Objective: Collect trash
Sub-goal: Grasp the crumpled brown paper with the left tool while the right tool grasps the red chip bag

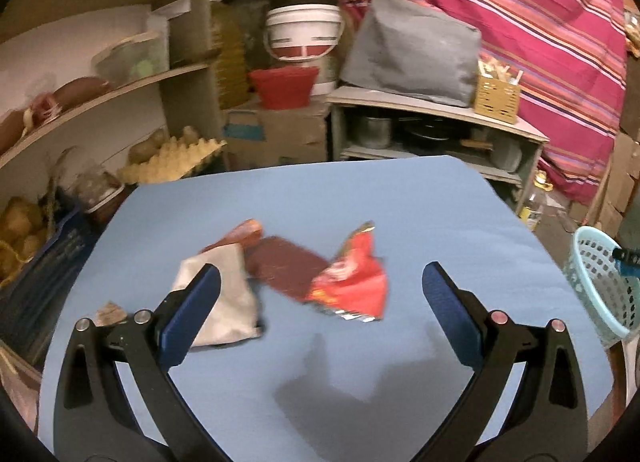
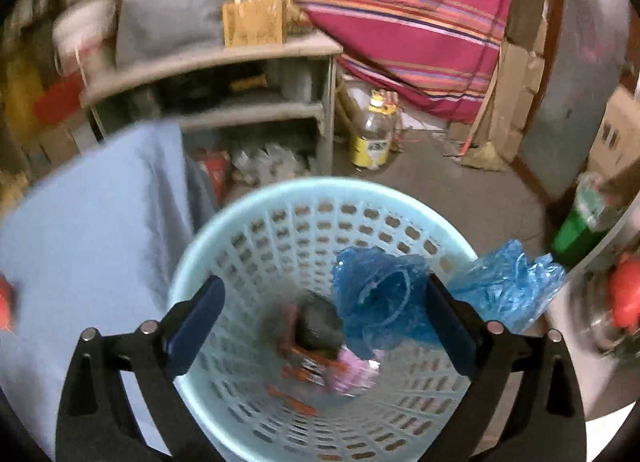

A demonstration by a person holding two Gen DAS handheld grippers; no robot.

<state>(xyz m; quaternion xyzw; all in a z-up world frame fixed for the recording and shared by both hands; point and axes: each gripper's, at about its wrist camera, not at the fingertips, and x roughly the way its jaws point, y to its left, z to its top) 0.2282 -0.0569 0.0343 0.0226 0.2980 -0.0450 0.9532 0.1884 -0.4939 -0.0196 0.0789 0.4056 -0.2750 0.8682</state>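
Left gripper point(image 1: 320, 298): held above the near half of the blue tabletop point(image 1: 420, 202), jaws spread wide with nothing between them
Trash on tabletop: a red snack wrapper point(image 1: 352, 282), a dark maroon wrapper point(image 1: 286, 266) and a pale grey packet point(image 1: 224, 302) are seen lying together near the middle, touching or overlapping; an orange-red piece point(image 1: 248, 230) shows behind them (partly hidden)
Right gripper point(image 2: 324, 322): held over the mouth of the light blue basket point(image 2: 256, 222), jaws spread wide
Blue plastic bag point(image 2: 380, 298): draped against the right finger point(image 2: 452, 326) and spilling over the basket's right rim; no clamping by the pads is seen
Basket contents: blurred wrappers point(image 2: 316, 362) are seen at the bottom
Basket position: just beyond the tabletop's right edge, off the table
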